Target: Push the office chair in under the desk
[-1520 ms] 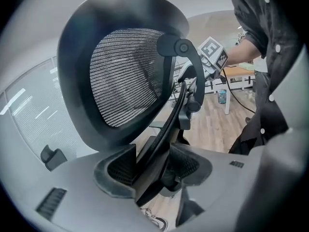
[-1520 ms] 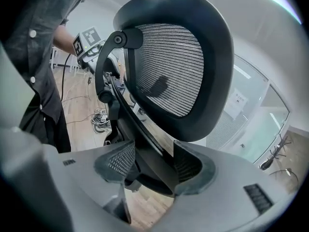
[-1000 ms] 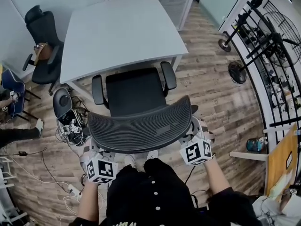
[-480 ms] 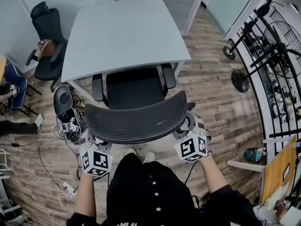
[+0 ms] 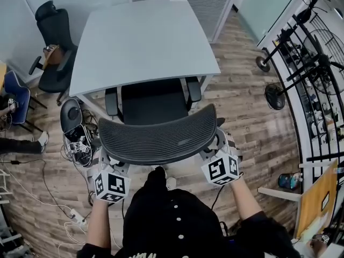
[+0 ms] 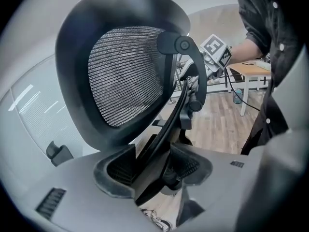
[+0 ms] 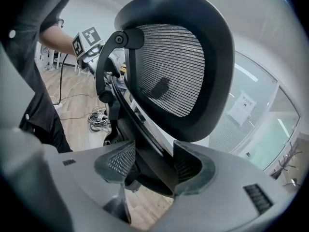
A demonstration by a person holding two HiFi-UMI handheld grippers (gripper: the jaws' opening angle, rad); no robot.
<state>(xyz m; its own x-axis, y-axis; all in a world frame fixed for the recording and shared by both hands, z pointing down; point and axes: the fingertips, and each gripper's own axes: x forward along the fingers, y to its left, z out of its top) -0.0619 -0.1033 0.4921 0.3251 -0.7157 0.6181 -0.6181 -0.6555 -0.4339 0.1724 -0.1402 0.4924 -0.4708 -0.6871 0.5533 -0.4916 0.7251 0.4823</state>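
So compared with a second ago, the office chair (image 5: 156,136) has been shoved further up the frame toward the desk (image 5: 142,39). The seat is now tucked partly under the near edge of the desk and less of it can be seen, while the backrest still sits out in the open at the centre of the head view. Both grippers have been carried up the frame along with it, and the grip hasn't changed. The left gripper (image 5: 107,168) is clamped wide on the left end of the backrest frame, with the black bar wedged between its pads. The right gripper (image 5: 214,150) is closed the same way on the right end. Now the count: one desk and two grippers, each topped by one marker cube (image 5: 111,186), so two cubes. Two armrests (image 5: 111,101) can be seen on the pushed chair, both poking out from under the desk edge. Three chairs can be counted in all, since a second black chair (image 5: 54,47) is parked at the upper left and a blue chair (image 5: 13,98) is cut off by the left edge. One tangle of cables (image 5: 80,144) is dumped on the wood floor (image 5: 252,122) just left of the chair.
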